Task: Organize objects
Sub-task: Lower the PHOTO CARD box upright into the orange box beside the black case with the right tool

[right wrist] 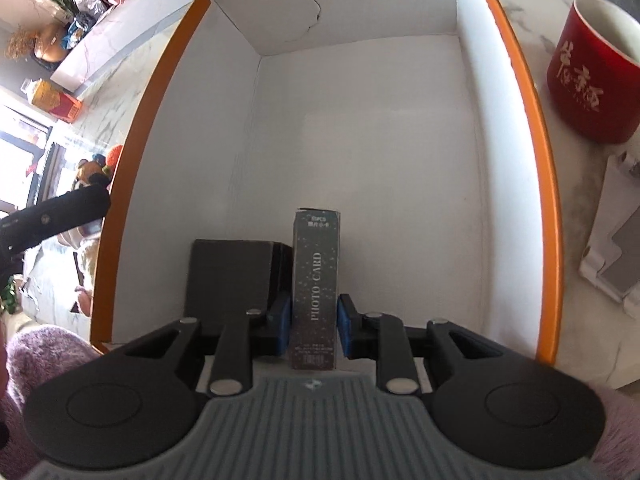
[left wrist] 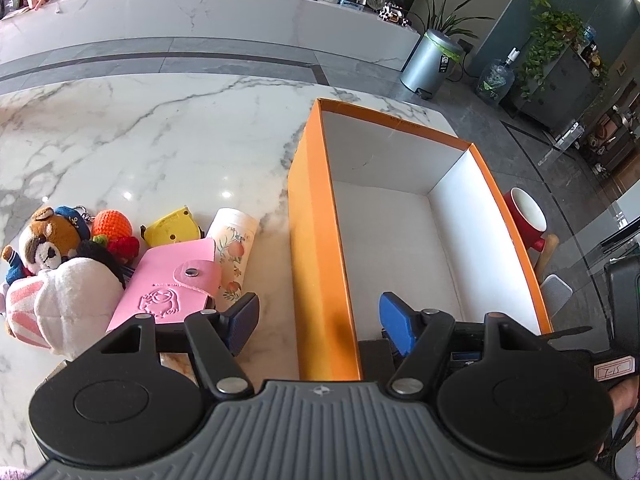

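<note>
Two blue pads (right wrist: 347, 332) of the right gripper (right wrist: 314, 330) pinch a photo card box (right wrist: 316, 288) inside the orange box (right wrist: 532, 152), beside a black box (right wrist: 232, 276). Left gripper (left wrist: 320, 320) gapes wide, empty, straddling the wall; pink wallet (left wrist: 168, 286) and plushies (left wrist: 48, 240) sit outside.

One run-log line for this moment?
right gripper: shut on photo card box, inside orange box | left gripper: open, empty

left gripper (left wrist: 318, 320): fingers spread wide | right gripper (right wrist: 313, 326): fingers clamped together
</note>
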Tool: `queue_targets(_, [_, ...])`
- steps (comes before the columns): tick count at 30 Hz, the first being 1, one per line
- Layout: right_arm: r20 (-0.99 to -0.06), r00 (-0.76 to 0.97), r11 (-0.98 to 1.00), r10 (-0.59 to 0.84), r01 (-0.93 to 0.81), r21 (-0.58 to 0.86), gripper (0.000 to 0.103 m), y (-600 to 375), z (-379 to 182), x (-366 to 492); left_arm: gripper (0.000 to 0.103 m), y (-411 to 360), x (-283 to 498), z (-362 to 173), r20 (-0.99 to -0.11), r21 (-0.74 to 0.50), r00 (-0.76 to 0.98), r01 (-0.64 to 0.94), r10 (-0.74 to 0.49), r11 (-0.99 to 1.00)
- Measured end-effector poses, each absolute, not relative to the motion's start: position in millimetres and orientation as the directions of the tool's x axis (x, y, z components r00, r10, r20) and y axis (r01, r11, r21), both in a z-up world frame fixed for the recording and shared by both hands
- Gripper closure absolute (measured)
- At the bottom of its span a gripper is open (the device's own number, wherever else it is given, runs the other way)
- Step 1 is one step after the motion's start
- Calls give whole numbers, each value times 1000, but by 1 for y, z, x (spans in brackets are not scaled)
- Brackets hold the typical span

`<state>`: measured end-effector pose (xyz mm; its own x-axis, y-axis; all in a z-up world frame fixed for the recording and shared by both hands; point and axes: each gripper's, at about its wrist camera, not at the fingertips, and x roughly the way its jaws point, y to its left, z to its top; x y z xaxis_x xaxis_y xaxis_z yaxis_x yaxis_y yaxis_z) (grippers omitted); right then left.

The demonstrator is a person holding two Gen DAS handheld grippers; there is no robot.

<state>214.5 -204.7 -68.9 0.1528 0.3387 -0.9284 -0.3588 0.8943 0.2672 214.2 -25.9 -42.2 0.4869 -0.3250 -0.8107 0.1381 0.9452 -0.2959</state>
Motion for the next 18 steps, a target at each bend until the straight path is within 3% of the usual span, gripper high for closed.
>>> queue_targets(4, [-948,227,876,222,-474,92,67,-188,-65,207,24,-27,212,-41,-809,-296,489,142,-327,944])
queue_targets(8, [-959,201,869,198,-489,77,67,-182,-74,212,25,-26,211,-41,-806,-302,490,142,-332,943])
queue_targets(12, [-959,197,871,204,-483,86,53,-184,-75,214,30,-26,212,-41,-806,-311,484,147,-342,939])
queue_targets(18, [-962,208,878,175,-476,57,53,-188,-78,210,39,-30,213,-45,-808,-326,462,165,-365,931])
